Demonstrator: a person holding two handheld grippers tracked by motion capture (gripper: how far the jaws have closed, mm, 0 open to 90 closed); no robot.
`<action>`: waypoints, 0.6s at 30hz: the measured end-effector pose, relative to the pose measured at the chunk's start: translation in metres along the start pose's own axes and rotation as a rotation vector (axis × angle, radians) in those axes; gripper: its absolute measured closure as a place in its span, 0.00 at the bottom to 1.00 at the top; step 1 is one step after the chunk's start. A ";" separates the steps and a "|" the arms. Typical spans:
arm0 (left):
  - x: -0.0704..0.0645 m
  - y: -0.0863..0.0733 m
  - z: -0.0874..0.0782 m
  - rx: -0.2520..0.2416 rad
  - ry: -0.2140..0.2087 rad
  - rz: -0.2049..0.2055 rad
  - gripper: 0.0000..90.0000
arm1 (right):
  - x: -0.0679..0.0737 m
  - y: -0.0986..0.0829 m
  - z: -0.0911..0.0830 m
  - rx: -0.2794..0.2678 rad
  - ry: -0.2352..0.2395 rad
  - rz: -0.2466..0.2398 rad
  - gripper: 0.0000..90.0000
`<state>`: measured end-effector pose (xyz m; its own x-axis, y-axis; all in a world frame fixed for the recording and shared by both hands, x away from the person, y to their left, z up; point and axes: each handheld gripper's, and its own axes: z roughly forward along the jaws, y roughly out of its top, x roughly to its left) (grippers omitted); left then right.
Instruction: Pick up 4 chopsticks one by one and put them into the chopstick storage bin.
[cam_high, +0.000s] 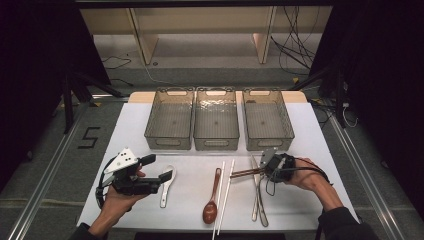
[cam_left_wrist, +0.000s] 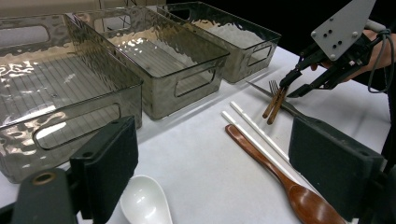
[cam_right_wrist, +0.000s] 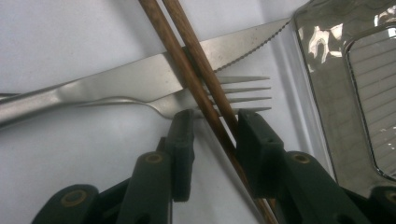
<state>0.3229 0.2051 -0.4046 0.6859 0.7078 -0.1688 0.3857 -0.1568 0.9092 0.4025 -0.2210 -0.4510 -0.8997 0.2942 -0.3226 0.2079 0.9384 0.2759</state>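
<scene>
The right gripper (cam_high: 261, 169) has its fingers (cam_right_wrist: 183, 140) either side of the pair of brown chopsticks (cam_right_wrist: 205, 88), narrowed around them though a sliver of gap shows on the left, so the grip looks not quite closed; the chopsticks lie across the knife (cam_right_wrist: 140, 79) and fork (cam_right_wrist: 224, 91) on the white worktop (cam_high: 190, 200), just in front of the rightmost bin (cam_high: 267, 120); their long axis runs straight away from the fingers, so the pinch falls near one end and the far end will likely sag when lifted; the left gripper (cam_high: 159, 177), fingers spread wide and holding nothing, hovers over the white spoon (cam_left_wrist: 142, 203), well apart from the chopsticks; the right hand is plainly the nearer.
</scene>
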 end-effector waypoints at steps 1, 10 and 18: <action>0.000 0.000 0.000 0.000 0.000 0.001 0.17 | 0.000 0.000 0.000 0.000 0.004 -0.002 0.76; 0.001 0.000 -0.001 0.000 0.001 0.001 0.17 | 0.005 0.000 0.001 0.036 0.015 -0.039 0.78; 0.000 0.000 0.000 0.002 0.001 0.000 0.17 | 0.006 0.000 0.002 0.049 0.026 -0.061 0.82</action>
<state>0.3229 0.2056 -0.4043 0.6854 0.7085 -0.1681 0.3866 -0.1584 0.9085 0.3976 -0.2192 -0.4552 -0.9206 0.2323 -0.3139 0.1706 0.9623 0.2119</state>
